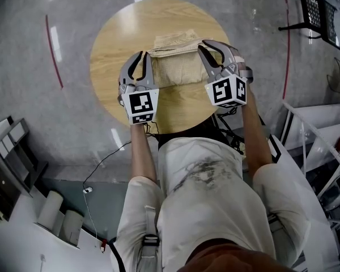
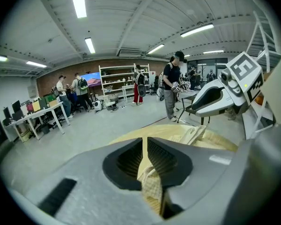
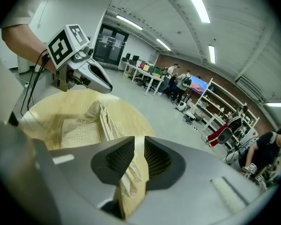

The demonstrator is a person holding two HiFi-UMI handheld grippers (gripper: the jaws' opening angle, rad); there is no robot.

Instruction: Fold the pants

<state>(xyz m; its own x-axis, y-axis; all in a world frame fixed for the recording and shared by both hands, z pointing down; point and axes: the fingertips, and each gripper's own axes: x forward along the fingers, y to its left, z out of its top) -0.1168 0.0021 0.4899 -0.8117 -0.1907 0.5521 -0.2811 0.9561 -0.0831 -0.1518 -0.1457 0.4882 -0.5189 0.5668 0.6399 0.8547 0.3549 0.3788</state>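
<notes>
Left gripper [image 1: 140,58] is almost closed, pinching cloth at the left edge of the pants [image 1: 173,67]. Right gripper [image 1: 211,47] stands narrow, nipping a fold at their right edge. One pair of beige pants lies part-folded at upper centre on one round wooden table [image 1: 110,55], on grey floor [image 1: 39,112]. Beyond is a workshop with shelves [image 2: 116,78] and several people [image 2: 171,83].
</notes>
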